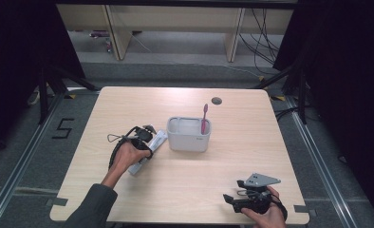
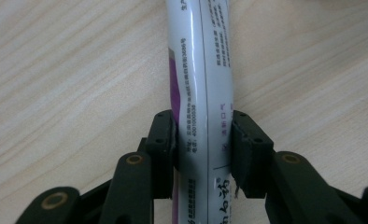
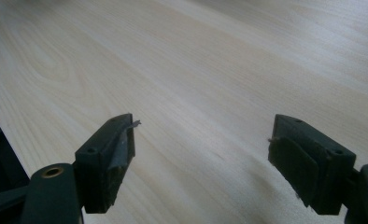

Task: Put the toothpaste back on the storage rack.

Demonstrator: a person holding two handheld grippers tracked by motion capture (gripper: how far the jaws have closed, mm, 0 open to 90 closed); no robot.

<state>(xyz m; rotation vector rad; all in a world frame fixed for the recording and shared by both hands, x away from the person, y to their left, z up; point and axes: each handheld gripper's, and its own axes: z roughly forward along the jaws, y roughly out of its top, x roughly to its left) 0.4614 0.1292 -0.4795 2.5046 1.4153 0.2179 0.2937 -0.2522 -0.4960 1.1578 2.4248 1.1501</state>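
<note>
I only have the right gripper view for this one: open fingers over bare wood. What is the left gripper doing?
Observer: The left gripper has its fingers against both sides of a white printed tube lying on the table.
Operator: Is anything else on the table?
Observer: A pale grey bin stands mid-table, just right of the tube.
Operator: Is anything in it?
Observer: A pink toothbrush sticks up out of its right end.
</note>
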